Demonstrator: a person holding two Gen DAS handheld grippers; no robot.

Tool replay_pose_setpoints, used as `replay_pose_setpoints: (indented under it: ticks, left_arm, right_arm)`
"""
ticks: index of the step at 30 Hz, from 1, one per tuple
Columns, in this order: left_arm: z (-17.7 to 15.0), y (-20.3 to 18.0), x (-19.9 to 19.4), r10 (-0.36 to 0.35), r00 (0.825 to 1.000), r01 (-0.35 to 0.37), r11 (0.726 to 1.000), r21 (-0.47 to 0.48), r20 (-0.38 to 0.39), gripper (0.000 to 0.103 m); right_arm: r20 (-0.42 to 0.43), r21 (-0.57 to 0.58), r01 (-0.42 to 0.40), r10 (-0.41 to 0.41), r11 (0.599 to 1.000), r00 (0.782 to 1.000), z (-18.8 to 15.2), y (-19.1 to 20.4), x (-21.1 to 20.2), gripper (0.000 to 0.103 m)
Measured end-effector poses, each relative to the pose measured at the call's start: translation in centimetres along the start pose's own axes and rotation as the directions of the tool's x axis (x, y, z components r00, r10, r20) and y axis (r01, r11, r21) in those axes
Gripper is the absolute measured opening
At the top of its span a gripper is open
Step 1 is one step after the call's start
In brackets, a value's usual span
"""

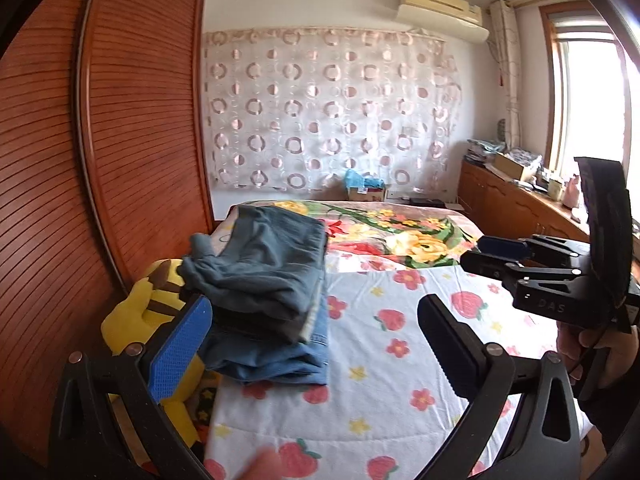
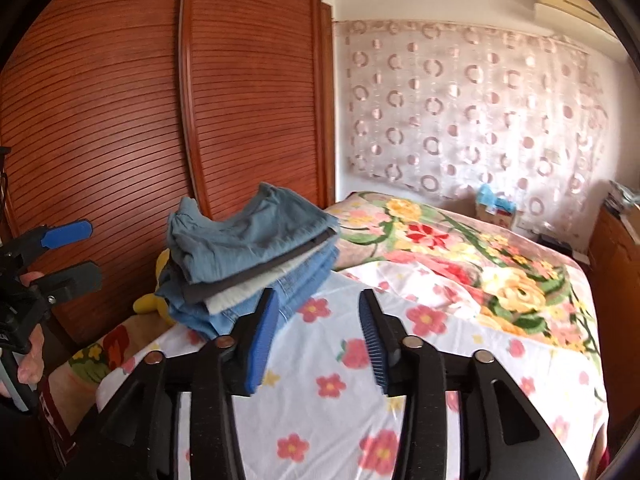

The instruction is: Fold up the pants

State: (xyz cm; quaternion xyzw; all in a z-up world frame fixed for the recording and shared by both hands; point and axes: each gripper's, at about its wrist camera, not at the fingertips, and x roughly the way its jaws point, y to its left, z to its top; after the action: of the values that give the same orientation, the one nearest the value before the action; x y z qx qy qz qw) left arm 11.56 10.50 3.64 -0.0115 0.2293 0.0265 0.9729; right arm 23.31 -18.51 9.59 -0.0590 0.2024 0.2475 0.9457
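Observation:
A stack of folded pants [image 1: 268, 292] lies at the left side of the bed, a grey-blue pair on top and blue denim at the bottom; it also shows in the right wrist view [image 2: 252, 260]. My left gripper [image 1: 316, 336] is open and empty, raised just in front of the stack. My right gripper [image 2: 320, 312] is open and empty above the flowered sheet, to the right of the stack. The right gripper also shows in the left wrist view [image 1: 484, 254], the left gripper in the right wrist view [image 2: 80, 254].
A flowered white sheet [image 1: 400, 360] covers the near bed, a floral blanket [image 2: 480, 272] the far part. A yellow plush toy [image 1: 136, 316] sits left of the stack by the wooden wardrobe [image 1: 120, 140]. A cluttered wooden cabinet [image 1: 516, 196] runs under the window.

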Motion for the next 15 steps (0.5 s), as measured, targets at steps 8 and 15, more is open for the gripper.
replay_pose_setpoints:
  ticks: [8,15]
  left_arm:
    - [-1.3,-3.8,-0.8,-0.089,0.996,0.089,0.996,0.027,-0.006,0.103]
    - [-2.0,-5.9,-2.0,-0.113,0.993,0.114,0.993,0.039,-0.023,0.103]
  right_arm:
    - [0.017,0.044,0.075,-0.075,0.996,0.997,-2.8,1.1,-4.7,0.061]
    - [0.005,0.097,0.16,-0.161,0.982,0.987,-5.2,3.0,-8.1,0.061]
